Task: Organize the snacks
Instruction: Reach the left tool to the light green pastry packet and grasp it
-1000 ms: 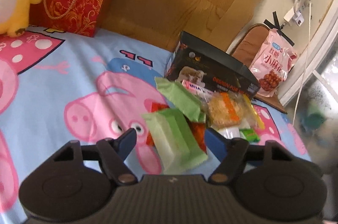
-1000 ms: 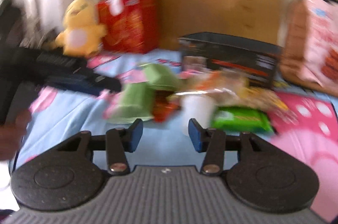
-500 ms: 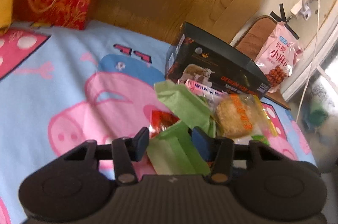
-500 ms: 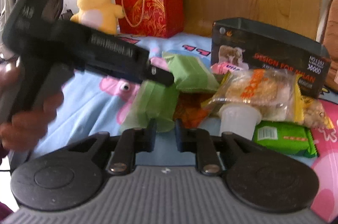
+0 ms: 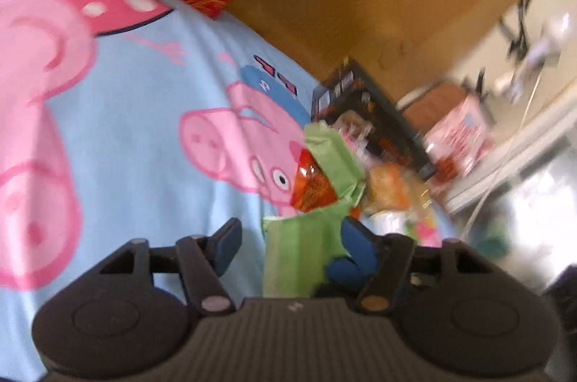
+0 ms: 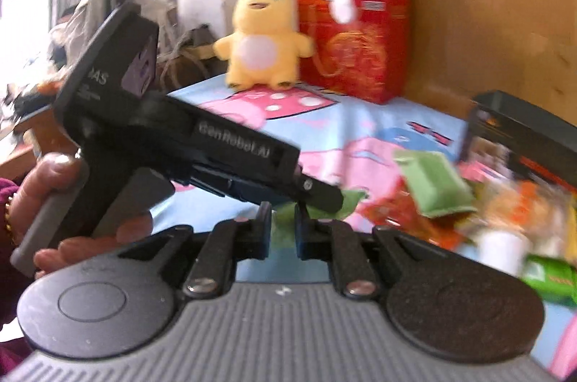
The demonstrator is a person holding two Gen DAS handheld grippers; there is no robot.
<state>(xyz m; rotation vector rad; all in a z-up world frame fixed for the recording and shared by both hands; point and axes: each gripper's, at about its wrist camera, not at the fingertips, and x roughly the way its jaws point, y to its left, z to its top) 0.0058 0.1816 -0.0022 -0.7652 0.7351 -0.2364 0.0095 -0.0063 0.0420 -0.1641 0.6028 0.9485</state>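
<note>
The left gripper is being held low over the bed sheet, at the lower centre of the left wrist view. Its jaws are opening, and the nearest green packet is being seen between them, against the right pad and clear of the left one; no grip is being shown.

The right gripper is being held with its jaws nearly together and closing, with nothing seen between them.

The remaining snacks are being seen heaped at the right of both views, just in front of the black box: a 2nd green packet, a red packet and a clear-wrapped cake.

The green packet is being judged light, soft and crinkly, with a slippery film. A pinch across its flat body, away from the sealed edge, is being judged the soundest hold.
</note>
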